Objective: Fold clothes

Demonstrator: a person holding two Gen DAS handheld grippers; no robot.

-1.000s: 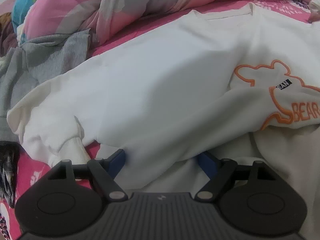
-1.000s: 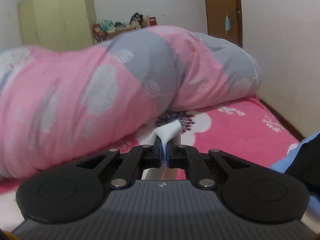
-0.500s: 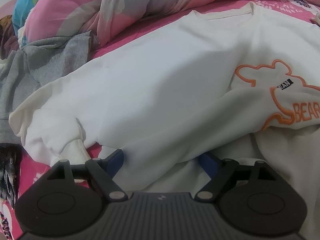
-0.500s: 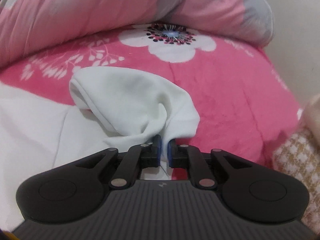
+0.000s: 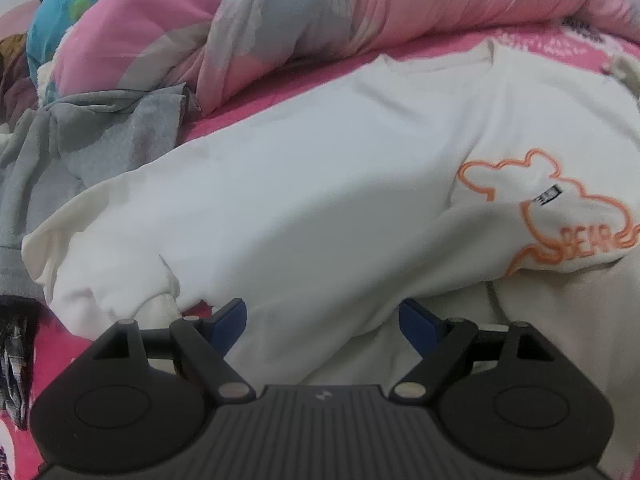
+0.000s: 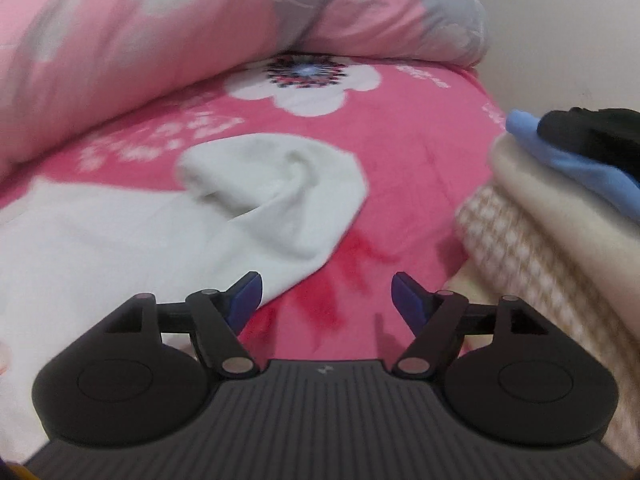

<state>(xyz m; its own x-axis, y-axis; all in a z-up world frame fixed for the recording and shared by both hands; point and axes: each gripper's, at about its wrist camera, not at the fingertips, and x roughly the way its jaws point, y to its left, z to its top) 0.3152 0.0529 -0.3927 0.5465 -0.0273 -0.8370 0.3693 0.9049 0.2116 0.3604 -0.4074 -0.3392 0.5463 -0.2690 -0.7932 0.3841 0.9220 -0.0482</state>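
white sweatshirt (image 5: 320, 208) fabric lies between the left gripper (image 5: 322, 316)'s wide jaws, unpinched. the right gripper (image 6: 326, 294)'s jaws have just been opening; its released sleeve (image 6: 280, 192) lies at eleven o'clock.

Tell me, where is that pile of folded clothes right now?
The pile of folded clothes is at the right edge of the right wrist view, on the pink flowered sheet, to the right of the white sweatshirt's sleeve.

One white sweatshirt with an orange bear outline (image 5: 320, 200), one crumpled grey garment (image 5: 100, 140), one pink and grey quilt (image 6: 160, 40), one pink flowered bedsheet (image 6: 400, 160), one stack of four folded clothes (image 6: 560, 200), two black grippers with blue pads (image 5: 322, 316) (image 6: 326, 292)
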